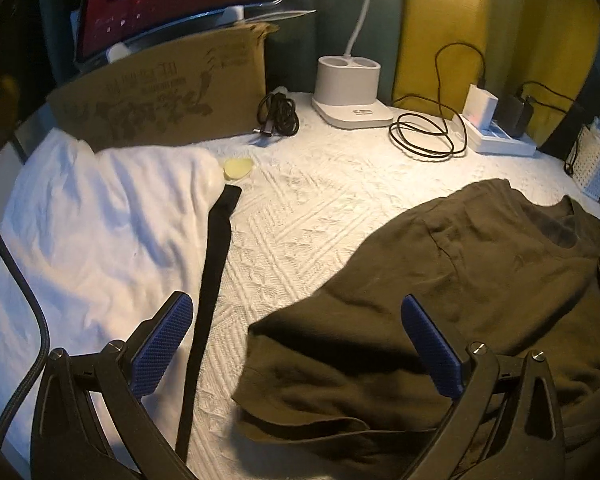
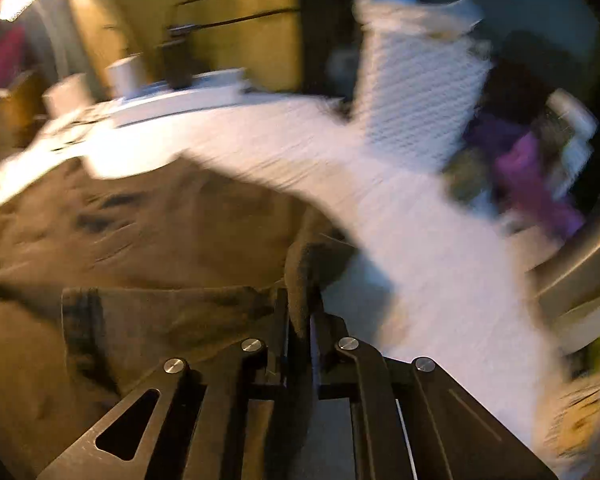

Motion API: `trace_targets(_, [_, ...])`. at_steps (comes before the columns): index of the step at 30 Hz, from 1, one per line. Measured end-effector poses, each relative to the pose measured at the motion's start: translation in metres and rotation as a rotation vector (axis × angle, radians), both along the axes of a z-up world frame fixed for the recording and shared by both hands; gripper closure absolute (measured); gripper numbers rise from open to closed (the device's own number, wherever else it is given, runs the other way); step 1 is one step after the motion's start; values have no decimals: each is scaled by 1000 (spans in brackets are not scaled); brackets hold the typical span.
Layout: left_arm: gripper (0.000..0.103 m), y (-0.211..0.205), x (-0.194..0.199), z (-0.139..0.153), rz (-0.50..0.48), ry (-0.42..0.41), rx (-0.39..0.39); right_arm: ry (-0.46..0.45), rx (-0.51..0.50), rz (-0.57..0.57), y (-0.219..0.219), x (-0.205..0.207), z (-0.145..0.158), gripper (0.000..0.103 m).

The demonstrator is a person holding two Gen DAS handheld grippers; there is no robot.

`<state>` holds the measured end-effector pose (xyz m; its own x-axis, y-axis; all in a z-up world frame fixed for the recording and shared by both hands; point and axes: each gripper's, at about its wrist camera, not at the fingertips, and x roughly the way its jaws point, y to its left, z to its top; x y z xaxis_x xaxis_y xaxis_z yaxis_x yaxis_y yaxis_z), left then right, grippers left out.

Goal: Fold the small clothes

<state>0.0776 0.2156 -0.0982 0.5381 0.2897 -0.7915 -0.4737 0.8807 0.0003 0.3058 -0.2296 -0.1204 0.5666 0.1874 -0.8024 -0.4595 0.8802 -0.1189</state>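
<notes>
On the white bed [image 1: 300,216] the green shirt [image 1: 440,280] lies flat, not folded yet. The right tongs [image 2: 300,304] pinch its edge. The left tongs [image 1: 296,344] are spread wide above its sleeve. All the folding is left.

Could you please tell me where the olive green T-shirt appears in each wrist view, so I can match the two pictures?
Left wrist view: the olive green T-shirt spreads across the lower right, under the open left tongs.
Right wrist view: it fills the lower left, a fold pinched in the right tongs.
Shared landmark: the white power strip.
</notes>
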Motion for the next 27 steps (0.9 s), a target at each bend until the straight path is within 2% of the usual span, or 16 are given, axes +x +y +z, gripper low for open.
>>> trace_targets(2, [1, 8, 3, -6, -12, 10, -20, -21, -5, -38, -8, 16, 6, 96])
trace_targets(4, [1, 15, 6, -16, -27, 39, -47, -57, -57, -53, -7, 23, 6, 96])
trace_targets(8, [1, 13, 7, -33, -66, 88, -91, -55, -104, -58, 4, 21, -1, 96])
trace_targets(10, [1, 6, 5, -34, -91, 90, -72, -54, -88, -69, 4, 18, 1, 95])
trace_targets(12, [1, 4, 3, -35, -108, 78, -77, -41, -48, -88, -4, 13, 8, 89])
trace_targets(13, [1, 4, 3, -35, -115, 74, -78, -43, -38, -98, -10, 7, 12, 71])
trace_targets(14, [1, 4, 2, -34, -123, 68, -80, -56, -32, -106, -13, -1, 18, 33])
trace_targets(15, [1, 5, 1, -34, -131, 56, -84, -67, -29, -110, -16, -8, 21, 18])
trace_targets(16, [1, 5, -1, -34, -137, 42, -84, -83, -23, -113, -20, -17, 27, 11])
trace_targets(18, [2, 3, -3, -35, -145, 24, -77, -103, -16, -110, -23, -32, 34, 11])
trace_targets(20, [8, -2, -6, -34, -161, 19, -66, -111, -32, -100, -25, -49, 37, 11])
trace_targets(24, [33, -8, -6, -29, -205, 2, -92, -107, -96, -87, -25, -72, 27, 11])
trace_targets(27, [39, -8, -8, -29, -203, -15, -110, -62, -127, -51, -16, -89, 10, 11])
